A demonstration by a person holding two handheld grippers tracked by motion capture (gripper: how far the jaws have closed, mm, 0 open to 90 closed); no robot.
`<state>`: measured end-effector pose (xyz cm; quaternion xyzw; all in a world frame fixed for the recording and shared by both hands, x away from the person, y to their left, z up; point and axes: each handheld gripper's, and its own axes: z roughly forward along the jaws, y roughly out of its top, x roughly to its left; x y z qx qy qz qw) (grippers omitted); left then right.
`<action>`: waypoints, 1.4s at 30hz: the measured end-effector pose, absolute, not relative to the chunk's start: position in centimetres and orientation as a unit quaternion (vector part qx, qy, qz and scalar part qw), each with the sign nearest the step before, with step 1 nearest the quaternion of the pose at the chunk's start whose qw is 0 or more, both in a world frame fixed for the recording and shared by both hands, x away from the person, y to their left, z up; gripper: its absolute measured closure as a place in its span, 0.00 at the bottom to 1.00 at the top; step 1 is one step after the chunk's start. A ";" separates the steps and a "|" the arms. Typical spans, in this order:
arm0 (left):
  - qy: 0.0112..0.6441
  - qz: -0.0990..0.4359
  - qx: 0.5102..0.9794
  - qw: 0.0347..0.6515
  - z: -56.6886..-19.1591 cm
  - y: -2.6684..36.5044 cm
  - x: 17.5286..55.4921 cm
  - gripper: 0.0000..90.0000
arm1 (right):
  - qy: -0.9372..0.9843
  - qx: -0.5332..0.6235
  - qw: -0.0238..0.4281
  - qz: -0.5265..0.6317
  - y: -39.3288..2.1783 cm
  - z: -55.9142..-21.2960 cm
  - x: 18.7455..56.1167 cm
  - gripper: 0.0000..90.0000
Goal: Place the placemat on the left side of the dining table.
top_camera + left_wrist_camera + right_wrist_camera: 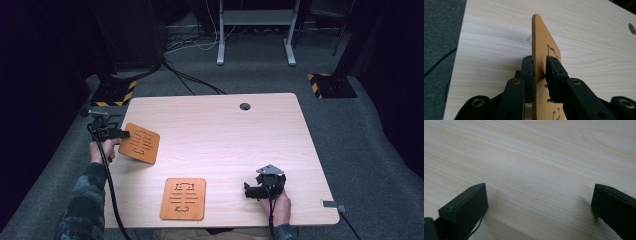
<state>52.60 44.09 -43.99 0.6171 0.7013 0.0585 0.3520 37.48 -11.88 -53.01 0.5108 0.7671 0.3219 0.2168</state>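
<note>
The left gripper (121, 133) holds one edge of an orange board (541, 52) with cut-out lines. One jaw sits on each side of the board, but a thin gap shows by the right pad, so the squeeze is loose. The board is tipped up over the left side of the table (225, 135). Its near end is cut off at the bottom of the left gripper view. A second orange board (183, 198) lies flat near the front edge. The right gripper (248, 191) rests low on the table, jaws wide apart with bare wood between them. A hand (276, 206) holds it from behind.
</note>
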 end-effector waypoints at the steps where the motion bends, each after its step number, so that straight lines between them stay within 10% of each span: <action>1: 0.702 0.060 0.618 0.349 -44.1 44.1 52.6 0.85 | 0.767 0.511 0.217 0.322 -11.9 -53.0 37.5 0.00; 27: 0.708 0.089 0.630 0.306 -45.1 44.1 53.2 0.75 | 0.766 0.512 0.216 0.322 -11.9 -53.0 37.5 0.00; 33: 0.705 0.096 0.636 0.298 -45.0 43.9 53.4 0.46 | 0.766 0.512 0.216 0.322 -11.9 -53.0 37.5 0.00; 42: 0.689 0.112 0.662 0.274 -44.9 43.2 52.7 0.32 | 0.767 0.511 0.215 0.323 -11.9 -53.0 37.5 0.00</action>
